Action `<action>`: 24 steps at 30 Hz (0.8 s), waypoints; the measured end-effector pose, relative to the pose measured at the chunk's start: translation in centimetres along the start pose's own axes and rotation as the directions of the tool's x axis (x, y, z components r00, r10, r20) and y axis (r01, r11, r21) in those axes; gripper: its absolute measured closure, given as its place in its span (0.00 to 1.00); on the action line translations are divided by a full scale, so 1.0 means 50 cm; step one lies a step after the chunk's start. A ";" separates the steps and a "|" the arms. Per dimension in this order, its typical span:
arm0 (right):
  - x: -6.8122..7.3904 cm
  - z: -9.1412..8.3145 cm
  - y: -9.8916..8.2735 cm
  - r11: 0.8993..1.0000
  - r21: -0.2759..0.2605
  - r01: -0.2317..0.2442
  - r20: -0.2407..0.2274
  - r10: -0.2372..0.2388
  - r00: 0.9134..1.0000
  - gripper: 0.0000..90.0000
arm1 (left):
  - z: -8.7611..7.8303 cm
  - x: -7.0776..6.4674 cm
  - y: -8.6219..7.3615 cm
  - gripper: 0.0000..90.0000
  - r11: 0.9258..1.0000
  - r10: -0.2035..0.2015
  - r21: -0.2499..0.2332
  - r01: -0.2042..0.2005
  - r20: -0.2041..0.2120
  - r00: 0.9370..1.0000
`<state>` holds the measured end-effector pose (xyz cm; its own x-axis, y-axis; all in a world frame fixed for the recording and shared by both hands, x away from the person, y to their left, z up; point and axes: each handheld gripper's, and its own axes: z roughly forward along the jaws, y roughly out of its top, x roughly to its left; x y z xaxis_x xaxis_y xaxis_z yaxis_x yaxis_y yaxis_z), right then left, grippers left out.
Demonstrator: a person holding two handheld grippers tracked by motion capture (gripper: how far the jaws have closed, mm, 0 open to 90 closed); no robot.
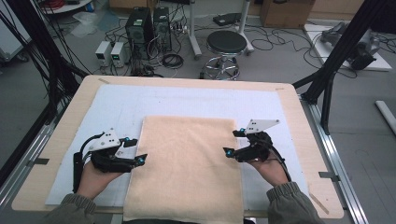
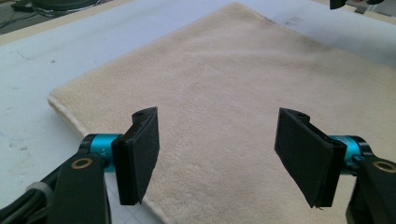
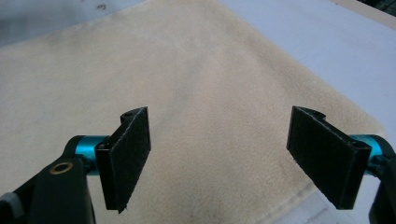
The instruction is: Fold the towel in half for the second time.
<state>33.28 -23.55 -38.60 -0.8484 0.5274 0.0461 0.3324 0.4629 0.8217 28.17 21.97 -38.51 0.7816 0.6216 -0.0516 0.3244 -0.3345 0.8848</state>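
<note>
A cream-coloured towel [image 1: 187, 163] lies flat on the white mat, its near end hanging over the table's front edge. At the towel's left edge my left gripper [image 1: 135, 150] is held open, its jaws wide apart over the towel [image 2: 224, 107] and nothing between them. My right gripper [image 1: 235, 142] stands open at the towel's right edge. In the right gripper view its black pads [image 3: 128, 154] straddle the towel [image 3: 196, 93] near its edge, just above the cloth.
A white mat [image 1: 116, 102] covers the wooden table [image 1: 299, 121]. Beyond the table's far edge stand a round stool [image 1: 226, 44], computer towers [image 1: 140, 25] and loose cables on the floor. Black frame posts [image 1: 336, 60] rise at the right.
</note>
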 end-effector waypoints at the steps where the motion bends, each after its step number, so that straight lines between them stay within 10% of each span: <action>1: -0.003 0.001 -0.001 1.000 -0.002 -0.002 0.001 0.002 1.000 0.24 | 0.001 0.004 0.002 0.35 1.000 -0.004 0.000 0.004 0.001 1.000; 16: -0.093 0.030 0.054 0.999 0.002 -0.036 0.078 0.036 0.996 0.24 | 0.044 0.106 0.086 0.36 1.000 -0.028 0.002 0.028 -0.106 0.994; 24: -0.144 0.076 0.045 0.996 0.012 -0.087 0.131 0.085 0.988 0.26 | 0.104 0.181 0.069 0.41 0.990 -0.138 -0.004 0.139 -0.193 0.972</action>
<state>41.72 -23.61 -39.23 -0.7560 0.6532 0.0409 0.4099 0.4237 0.8077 39.12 22.77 -38.34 0.6120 0.7865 -0.0826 0.4282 -0.2417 0.8708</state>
